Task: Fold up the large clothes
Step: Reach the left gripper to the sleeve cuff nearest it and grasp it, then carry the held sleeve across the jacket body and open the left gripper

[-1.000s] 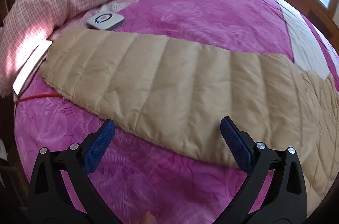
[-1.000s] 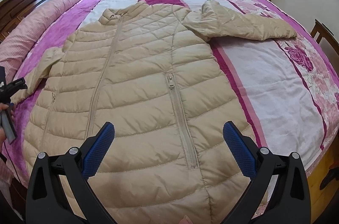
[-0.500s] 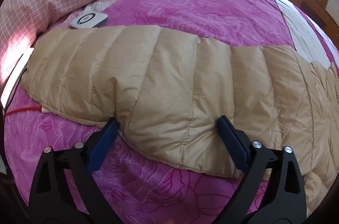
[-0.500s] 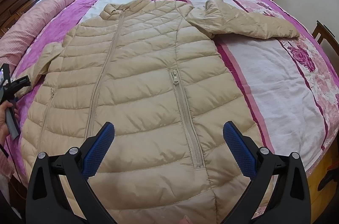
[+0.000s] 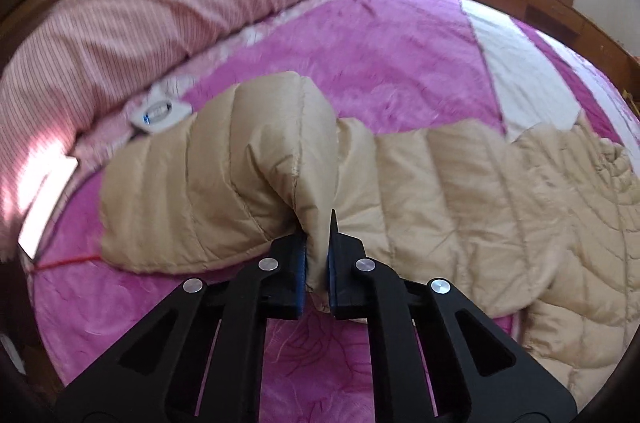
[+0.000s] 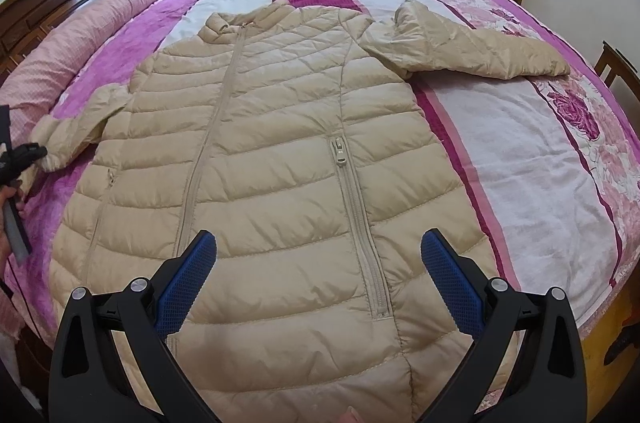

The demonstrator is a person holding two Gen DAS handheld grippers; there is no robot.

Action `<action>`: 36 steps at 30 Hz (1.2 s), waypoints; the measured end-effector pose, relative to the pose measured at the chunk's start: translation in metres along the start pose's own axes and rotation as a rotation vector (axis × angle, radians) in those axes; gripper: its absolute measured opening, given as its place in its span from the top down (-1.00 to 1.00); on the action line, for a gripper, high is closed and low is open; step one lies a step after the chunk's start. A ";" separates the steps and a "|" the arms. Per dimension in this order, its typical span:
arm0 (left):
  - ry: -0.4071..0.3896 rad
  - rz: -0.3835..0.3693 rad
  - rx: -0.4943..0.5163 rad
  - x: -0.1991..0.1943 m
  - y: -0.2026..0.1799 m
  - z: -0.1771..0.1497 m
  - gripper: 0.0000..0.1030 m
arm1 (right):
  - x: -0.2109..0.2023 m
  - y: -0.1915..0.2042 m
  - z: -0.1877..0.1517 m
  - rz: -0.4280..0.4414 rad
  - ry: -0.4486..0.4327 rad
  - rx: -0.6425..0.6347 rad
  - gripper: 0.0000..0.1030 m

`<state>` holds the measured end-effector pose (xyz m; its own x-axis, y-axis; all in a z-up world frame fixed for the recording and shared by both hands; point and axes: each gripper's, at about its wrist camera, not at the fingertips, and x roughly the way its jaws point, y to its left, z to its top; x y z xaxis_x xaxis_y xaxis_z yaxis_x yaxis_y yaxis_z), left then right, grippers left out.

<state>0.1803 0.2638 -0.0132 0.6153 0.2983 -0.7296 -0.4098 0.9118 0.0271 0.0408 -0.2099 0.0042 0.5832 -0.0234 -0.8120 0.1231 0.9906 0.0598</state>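
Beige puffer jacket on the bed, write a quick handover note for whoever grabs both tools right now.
Left tool: shut on the jacket's sleeve, pinching a fold of it up off the bedspread.
Right tool: open, holding nothing, hovering over the hem.
Jacket: flat, face up, zipped, collar toward the window; other sleeve spread out to the side.
Done: sleeve gripped only.
Left: fold both sleeves in over the body, then fold the body.

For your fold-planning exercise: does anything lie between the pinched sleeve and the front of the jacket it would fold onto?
Nothing visible does. The left gripper pinches the sleeve; the jacket front lies bare, the right gripper open above its hem.
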 end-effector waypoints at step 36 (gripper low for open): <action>0.013 -0.393 0.350 -0.095 -0.251 -0.044 0.86 | -0.009 -0.050 -0.004 -0.003 -0.041 0.106 -0.90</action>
<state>0.1957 -0.0059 0.0193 0.6681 -0.0872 -0.7389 0.1011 0.9945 -0.0260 0.0262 -0.2582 0.0058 0.6149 -0.0339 -0.7879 0.2079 0.9707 0.1205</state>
